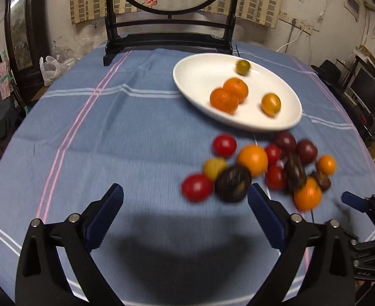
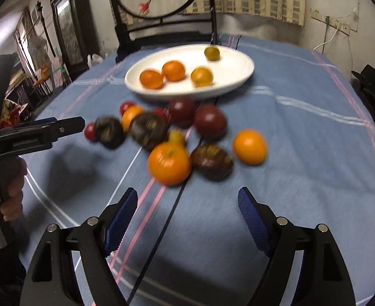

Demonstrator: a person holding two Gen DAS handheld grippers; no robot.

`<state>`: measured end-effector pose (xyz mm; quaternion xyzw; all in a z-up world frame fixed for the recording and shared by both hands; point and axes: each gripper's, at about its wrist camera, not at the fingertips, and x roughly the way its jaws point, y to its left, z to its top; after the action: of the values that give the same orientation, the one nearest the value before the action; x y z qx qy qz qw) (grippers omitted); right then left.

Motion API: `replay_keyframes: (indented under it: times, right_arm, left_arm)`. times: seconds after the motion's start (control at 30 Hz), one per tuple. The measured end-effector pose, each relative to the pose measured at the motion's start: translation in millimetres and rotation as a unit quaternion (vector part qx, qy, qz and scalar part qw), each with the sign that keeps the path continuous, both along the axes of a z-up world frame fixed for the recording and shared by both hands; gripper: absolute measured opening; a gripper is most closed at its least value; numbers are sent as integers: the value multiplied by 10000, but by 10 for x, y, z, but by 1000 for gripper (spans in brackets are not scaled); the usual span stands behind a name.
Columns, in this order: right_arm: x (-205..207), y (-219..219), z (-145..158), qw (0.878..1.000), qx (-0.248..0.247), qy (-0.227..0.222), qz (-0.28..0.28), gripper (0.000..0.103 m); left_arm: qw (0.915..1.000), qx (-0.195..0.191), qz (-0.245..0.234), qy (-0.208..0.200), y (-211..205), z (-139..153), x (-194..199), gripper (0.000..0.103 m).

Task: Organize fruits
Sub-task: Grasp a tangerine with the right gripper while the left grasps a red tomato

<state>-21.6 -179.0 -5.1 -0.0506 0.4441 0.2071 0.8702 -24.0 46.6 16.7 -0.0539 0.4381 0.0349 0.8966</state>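
A white oval plate (image 1: pixel 200 76) (image 2: pixel 233 71) holds two oranges (image 1: pixel 229 94) (image 2: pixel 161 75), a yellow-orange fruit (image 1: pixel 271 104) (image 2: pixel 201 76) and a greenish one (image 1: pixel 243 66) (image 2: pixel 212 53). In front of it lies a loose pile: red tomatoes (image 1: pixel 197 187), oranges (image 1: pixel 252 159) (image 2: pixel 169 163), dark passion fruits (image 1: pixel 232 183) (image 2: pixel 211 162) and dark plums (image 2: pixel 209 121). My left gripper (image 1: pixel 184 199) is open and empty, just short of the pile's left end. My right gripper (image 2: pixel 187 201) is open and empty, just short of the nearest orange.
A blue striped tablecloth (image 1: pixel 98 140) covers the round table. A dark wooden screen stand (image 1: pixel 167 38) stands behind the plate. The left gripper shows at the left of the right wrist view (image 2: pixel 59 127); the right gripper shows at the right edge of the left wrist view (image 1: pixel 366 204).
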Motion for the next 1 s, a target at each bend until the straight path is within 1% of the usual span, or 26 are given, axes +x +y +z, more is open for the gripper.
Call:
replay_keyframes:
  times: [0.1,0.23,0.4,0.5,0.53,0.6,0.63,0.67,0.73,0.8,0.9,1.0]
  right_arm:
    - [-33,104,-135,9996,-194,213,1,82]
    - [-9,197,-184,9992,-333,229,-17,82]
    - [105,339,-199,9980,-597,187,-37,82]
    - [188,377,-190,9980,-601,201,-57,82]
    - [211,382,-185,9980,-585,208,-72,81]
    - [268,378,-174,9982,-540,205,-160,77]
    - [290,370,-169,9982,-530,206,-196,73]
    - [316,373,-163,9981,-535,178,-246,64]
    - [341,385,-158,9979,-569,114,-293,57]
    - [326,401,-149,9984,-508,64,-244,42]
    - [287,361,-144,9988,-403,69,-283,43]
    - [265,254,-133,9994,-61,146,-311,43]
  left_arm:
    - [9999,-4,-129,79,3,-125,-118,96]
    - [9997,40,-183,149,18,-236,-200,96]
    - [9992,-271,-140,244,92,-320,-189,96]
    - [9984,-473,-88,301,120,-359,-168,96]
    - [9986,-455,-85,274,114,-357,-169,96]
    - [9990,-385,-97,223,80,-353,-180,96]
    - [9991,-356,-95,224,69,-354,-178,96]
    - [9991,-343,-115,238,55,-360,-174,95]
    - [9989,-352,-146,259,49,-358,-166,96]
    - [9989,-341,-126,304,47,-367,-155,96]
    - [9987,-376,-88,336,75,-372,-134,96]
    - [9988,-316,-135,354,71,-374,-113,95]
